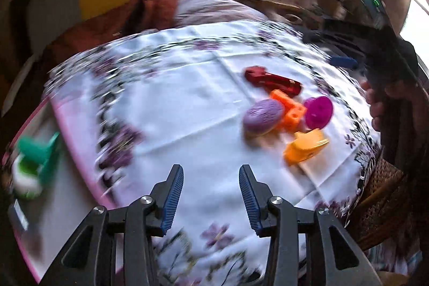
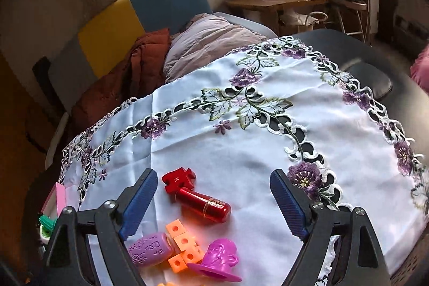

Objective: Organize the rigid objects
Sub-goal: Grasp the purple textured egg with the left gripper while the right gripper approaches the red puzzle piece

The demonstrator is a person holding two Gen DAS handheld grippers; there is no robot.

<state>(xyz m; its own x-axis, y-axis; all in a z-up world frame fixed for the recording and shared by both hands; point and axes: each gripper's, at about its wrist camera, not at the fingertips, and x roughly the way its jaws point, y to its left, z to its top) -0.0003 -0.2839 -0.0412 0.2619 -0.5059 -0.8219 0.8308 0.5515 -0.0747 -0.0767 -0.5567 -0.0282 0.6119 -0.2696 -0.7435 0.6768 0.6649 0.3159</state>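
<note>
A cluster of small toys lies on the white embroidered tablecloth: a red puzzle-headed piece joined to a red cylinder, a purple oval stamp, orange cube links, a magenta disc-shaped stamp and an orange-yellow piece. My left gripper hangs open and empty over bare cloth, left of the cluster. My right gripper stands wide open over the red piece, with nothing pressed between its pads. The purple stamp, orange cubes and magenta stamp lie just below it.
A pink-rimmed tray at the table's left edge holds a green and white toy. A hand with the other gripper shows at the right. Behind the table are a bed with pillows and a wooden desk.
</note>
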